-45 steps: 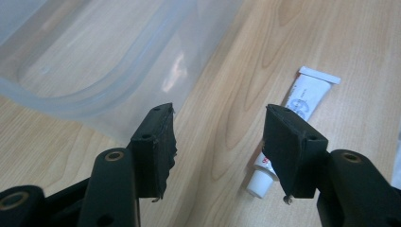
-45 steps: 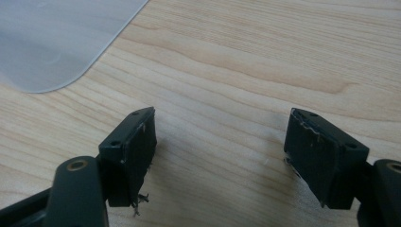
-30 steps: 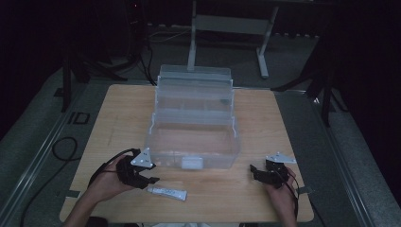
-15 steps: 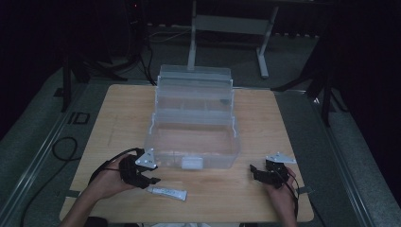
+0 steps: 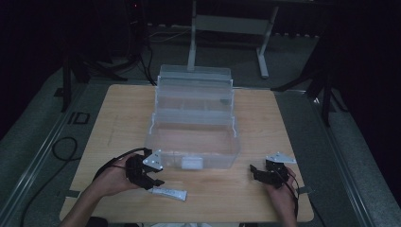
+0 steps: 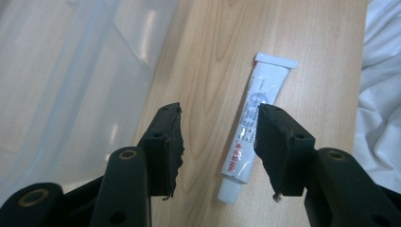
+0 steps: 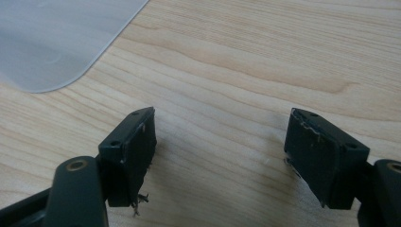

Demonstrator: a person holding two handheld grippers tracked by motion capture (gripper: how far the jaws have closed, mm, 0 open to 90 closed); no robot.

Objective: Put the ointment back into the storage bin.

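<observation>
A white tube (image 5: pixel 169 193) with red print (image 6: pixel 249 127) lies flat on the wooden table near its front edge. My left gripper (image 5: pixel 152 180) hovers just above and beside it, open; in the left gripper view (image 6: pixel 218 137) the tube passes under the right-hand jaw, its cap pointing toward me. A clear plastic box (image 5: pixel 194 128) with a raised lid stands in the middle of the table. My right gripper (image 5: pixel 257 172) rests low at the front right, open (image 7: pixel 220 151), with bare wood between its jaws.
The wooden table (image 5: pixel 118 118) has free room left and right of the box. The box's rounded corner (image 7: pixel 56 42) shows at the upper left of the right gripper view. White cloth (image 6: pixel 380 85) lies past the table's edge. Cables and stands sit on the dark floor.
My left gripper has crept slightly toward the tube. The right gripper has held its place.
</observation>
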